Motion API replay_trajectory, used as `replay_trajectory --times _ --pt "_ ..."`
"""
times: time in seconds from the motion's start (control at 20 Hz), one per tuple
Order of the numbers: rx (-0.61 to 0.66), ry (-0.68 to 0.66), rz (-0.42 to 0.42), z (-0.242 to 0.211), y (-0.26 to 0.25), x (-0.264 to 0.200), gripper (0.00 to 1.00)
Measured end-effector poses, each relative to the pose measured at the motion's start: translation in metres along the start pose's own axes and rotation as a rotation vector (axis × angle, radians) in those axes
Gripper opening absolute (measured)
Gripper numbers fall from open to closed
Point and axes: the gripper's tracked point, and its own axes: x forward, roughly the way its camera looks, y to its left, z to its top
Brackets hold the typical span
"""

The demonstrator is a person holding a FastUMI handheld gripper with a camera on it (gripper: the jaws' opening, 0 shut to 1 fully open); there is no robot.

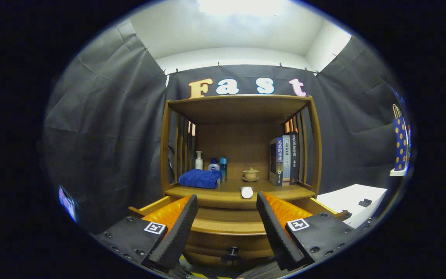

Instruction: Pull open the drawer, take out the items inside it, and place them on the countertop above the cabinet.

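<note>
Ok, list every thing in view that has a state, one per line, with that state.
Drawer: pulled open, below the countertop.
Gripper: open, fingers spread wide above the drawer, holding nothing.
Small white item: resting on the countertop front edge.
Blue towel: folded, lying on the countertop.
Lidded cup: lid on, on its saucer.
Books: upright, closed.
Bottles: upright, behind the towel.

Black cloth wall (103, 128) behind and beside wooden shelf unit (238, 104); white ceiling (227, 35) with bright light (242, 6) above; white table (352, 201) right of unit.
</note>
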Motion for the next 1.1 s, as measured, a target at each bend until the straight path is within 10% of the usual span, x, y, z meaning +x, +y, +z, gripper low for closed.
replay_trajectory --times 1.1 --pt "0.031 0.293 -0.113 -0.149 -0.035 0.039 0.99"
